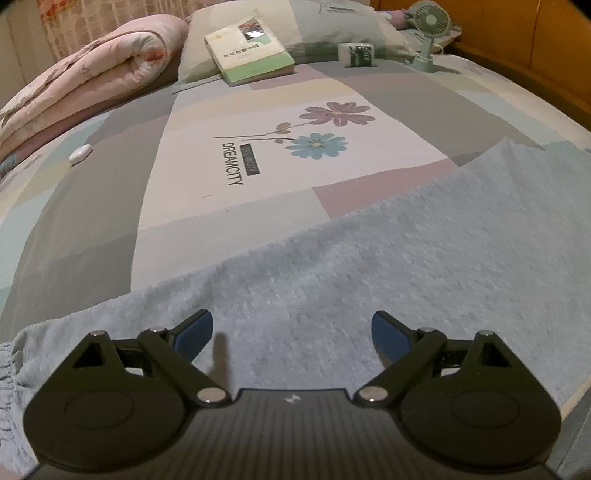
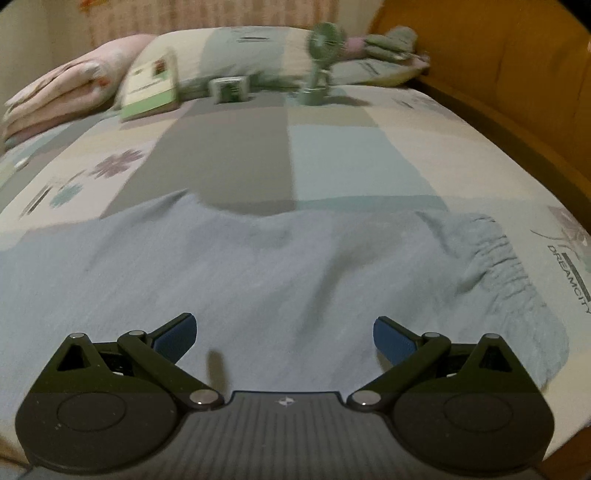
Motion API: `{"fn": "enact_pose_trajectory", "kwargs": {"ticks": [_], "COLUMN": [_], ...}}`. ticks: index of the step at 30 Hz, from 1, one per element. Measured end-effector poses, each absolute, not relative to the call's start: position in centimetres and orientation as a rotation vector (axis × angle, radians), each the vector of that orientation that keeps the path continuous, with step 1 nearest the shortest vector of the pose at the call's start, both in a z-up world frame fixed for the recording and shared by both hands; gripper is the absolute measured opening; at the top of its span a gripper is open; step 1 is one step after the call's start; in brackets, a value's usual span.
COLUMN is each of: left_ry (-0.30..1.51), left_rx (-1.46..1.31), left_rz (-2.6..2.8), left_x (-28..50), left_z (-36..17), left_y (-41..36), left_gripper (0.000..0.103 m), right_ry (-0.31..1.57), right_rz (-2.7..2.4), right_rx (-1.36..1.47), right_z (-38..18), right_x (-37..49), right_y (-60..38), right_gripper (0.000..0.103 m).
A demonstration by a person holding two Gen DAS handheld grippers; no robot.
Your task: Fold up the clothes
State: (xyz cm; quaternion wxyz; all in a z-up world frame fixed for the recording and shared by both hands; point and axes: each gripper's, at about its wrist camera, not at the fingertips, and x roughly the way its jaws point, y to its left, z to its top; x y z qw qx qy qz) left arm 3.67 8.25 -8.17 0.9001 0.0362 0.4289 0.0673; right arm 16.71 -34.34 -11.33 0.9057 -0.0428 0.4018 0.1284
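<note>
A light blue-grey knit garment [image 1: 369, 258] lies spread flat across the near part of the bed. Its gathered elastic edge shows at the far left in the left wrist view and at the right [image 2: 506, 266] in the right wrist view. My left gripper [image 1: 291, 334] hovers just above the garment near its front, open, with nothing between its blue pads. My right gripper [image 2: 284, 338] is also open over the same garment [image 2: 258, 266], holding nothing. That view is blurred by motion.
The patchwork bed sheet [image 1: 258, 166] carries a flower print. At the head lie a pink rolled quilt [image 1: 92, 77], a book [image 1: 251, 48] on a pillow, a small box [image 1: 356, 54] and a green desk fan [image 1: 428, 33]. A wooden bed frame [image 2: 517, 92] runs along the right.
</note>
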Motion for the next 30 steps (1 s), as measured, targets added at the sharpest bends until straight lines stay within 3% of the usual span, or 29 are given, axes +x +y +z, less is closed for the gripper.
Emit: {"fn": "enact_pose_trajectory", "kwargs": {"ticks": [6, 13, 20, 30], "left_ry": [0.901, 0.856, 0.861, 0.872], "left_rx": [0.069, 0.103, 0.139, 0.069], "left_rz": [0.171, 0.095, 0.036, -0.009], "left_x": [3.4, 3.4, 2.2, 0.9], "left_z": [-8.2, -7.1, -7.6, -8.3], "left_y": [9.1, 7.0, 5.6, 5.2], "left_gripper": [0.093, 0.093, 0.093, 0.093], "right_ry": [0.861, 0.810, 0.837, 0.775], "right_rz": [0.187, 0.365, 0.411, 0.412], "right_rx": [-0.065, -0.191, -0.226, -0.200], "right_z": [-12.1, -9.4, -11.8, -8.3], "right_x": [18.0, 11.9, 8.1, 6.2], "right_y": [-37.2, -32.1, -30.6, -27.0], "right_gripper": [0.103, 0.103, 0.103, 0.103]}}
